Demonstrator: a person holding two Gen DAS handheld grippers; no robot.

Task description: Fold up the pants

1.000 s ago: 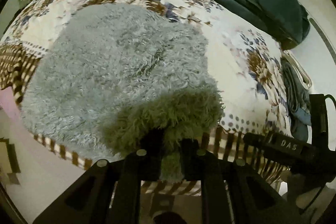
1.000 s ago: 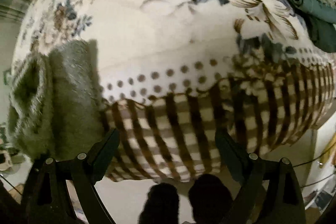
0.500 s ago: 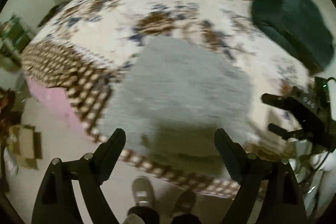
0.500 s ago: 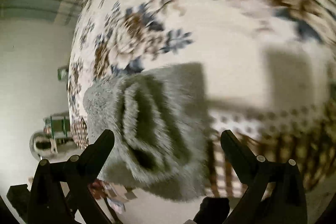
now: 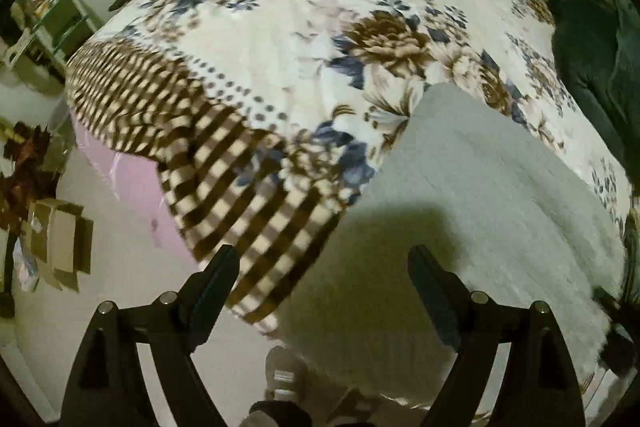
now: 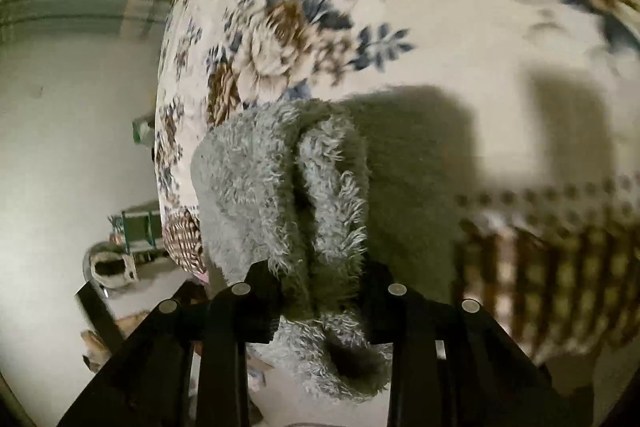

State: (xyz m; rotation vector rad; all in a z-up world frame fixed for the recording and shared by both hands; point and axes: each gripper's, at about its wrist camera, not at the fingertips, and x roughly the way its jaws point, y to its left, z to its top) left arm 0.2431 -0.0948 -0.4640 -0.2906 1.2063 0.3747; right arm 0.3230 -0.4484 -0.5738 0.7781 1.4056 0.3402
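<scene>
The fluffy grey pants [image 5: 480,195] lie folded near the front edge of the bed. In the left wrist view they fill the lower right. My left gripper [image 5: 322,275] is open and empty, hovering above the bed's edge at the pants' left side. In the right wrist view my right gripper [image 6: 320,291] is shut on a bunched fold of the grey pants [image 6: 280,187] at their near end, where the fabric hangs over the bed's edge.
The bed has a floral cover [image 5: 320,27] with a brown checked border [image 5: 224,163]. A dark green garment [image 5: 592,67] lies at the far right of the bed. Cardboard boxes [image 5: 56,239] and shelves [image 5: 52,27] stand on the floor to the left.
My left gripper let go of the pants, opened and swung left. My right gripper moved left from the bare bed edge and closed on the pants' near end.
</scene>
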